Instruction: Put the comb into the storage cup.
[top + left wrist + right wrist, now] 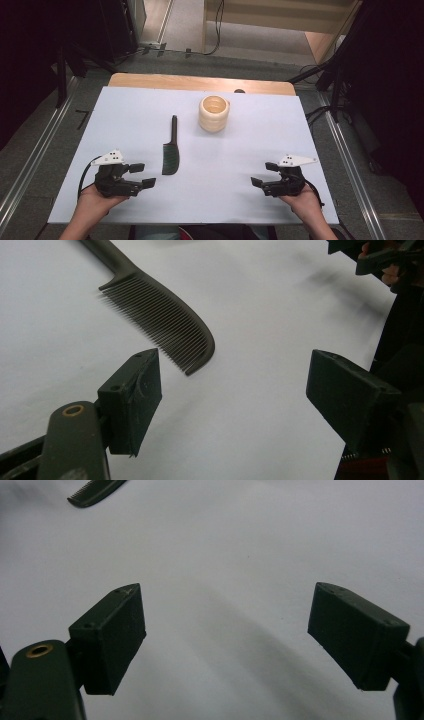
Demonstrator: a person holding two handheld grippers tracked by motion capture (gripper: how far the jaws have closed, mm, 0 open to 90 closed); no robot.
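A dark comb (171, 148) lies flat on the white tabletop (125, 115), handle pointing away, teeth end near me. A cream ribbed cup (214, 114) stands upright behind it, to the right. My left gripper (142, 175) rests at the front left, open and empty, just left of the comb's teeth end. In the left gripper view the comb (160, 315) lies just beyond the left jaw, with the gripper (235, 390) apart from it. My right gripper (264, 175) sits at the front right, open with nothing between its jaws (227, 630). The comb's tip (95, 492) appears far off there.
The white tabletop ends at a wooden strip (200, 82) along the far side. Grey floor with metal rails (40, 150) flanks the table, and cables (320, 112) lie at the right. The other gripper (380, 260) shows at the top right of the left gripper view.
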